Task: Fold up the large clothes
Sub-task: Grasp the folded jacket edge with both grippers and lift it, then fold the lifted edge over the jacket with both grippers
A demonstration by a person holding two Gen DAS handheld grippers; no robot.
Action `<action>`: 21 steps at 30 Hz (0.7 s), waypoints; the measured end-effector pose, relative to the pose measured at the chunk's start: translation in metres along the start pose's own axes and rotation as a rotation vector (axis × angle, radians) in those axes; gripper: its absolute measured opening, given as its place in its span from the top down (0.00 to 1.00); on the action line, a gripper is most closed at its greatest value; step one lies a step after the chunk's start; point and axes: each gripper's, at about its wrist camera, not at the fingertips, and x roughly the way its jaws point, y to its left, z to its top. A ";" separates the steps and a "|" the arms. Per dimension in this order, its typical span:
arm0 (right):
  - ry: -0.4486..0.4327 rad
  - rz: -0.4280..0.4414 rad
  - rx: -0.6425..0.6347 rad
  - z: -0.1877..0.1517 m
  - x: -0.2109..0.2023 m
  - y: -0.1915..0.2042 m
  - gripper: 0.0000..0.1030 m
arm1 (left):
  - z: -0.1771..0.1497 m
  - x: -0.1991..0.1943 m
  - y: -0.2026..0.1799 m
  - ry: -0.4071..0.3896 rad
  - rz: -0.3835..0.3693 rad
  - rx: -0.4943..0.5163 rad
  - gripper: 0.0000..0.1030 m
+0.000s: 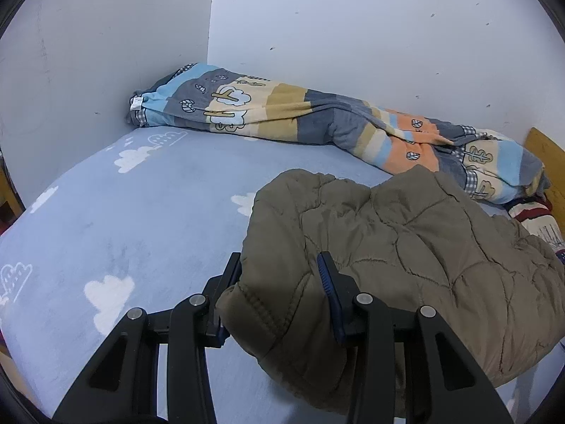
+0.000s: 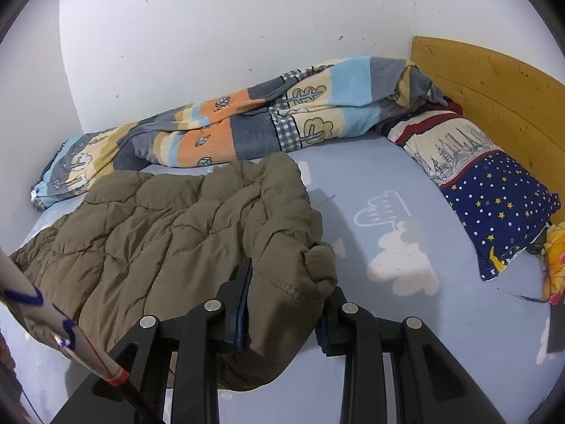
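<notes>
A bulky olive-brown quilted jacket point(image 1: 406, 247) lies on a light blue bed sheet with white clouds point(image 1: 123, 212). My left gripper point(image 1: 279, 265) is shut on the jacket's left edge near a ribbed hem, with fabric bunched between the fingers. In the right wrist view the same jacket point(image 2: 169, 233) spreads to the left, and my right gripper point(image 2: 293, 282) is shut on its right edge, a thick fold filling the gap between the fingers. Both held edges are lifted slightly off the sheet point(image 2: 388, 183).
A rolled striped patterned blanket point(image 1: 300, 113) lies along the white wall point(image 2: 247, 130). A starry blue pillow point(image 2: 494, 198) rests against the wooden headboard point(image 2: 494, 81). A yellow-orange item point(image 2: 554, 261) sits at the right edge. A white sleeve point(image 2: 42, 318) crosses the lower left.
</notes>
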 end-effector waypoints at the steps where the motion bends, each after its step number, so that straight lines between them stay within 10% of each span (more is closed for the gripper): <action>1: -0.001 0.005 -0.001 -0.002 -0.007 0.000 0.69 | -0.002 -0.005 0.001 0.001 -0.002 0.001 0.60; 21: 0.108 0.028 0.043 -0.087 -0.059 -0.028 0.69 | -0.085 -0.047 0.014 0.091 0.038 -0.007 0.54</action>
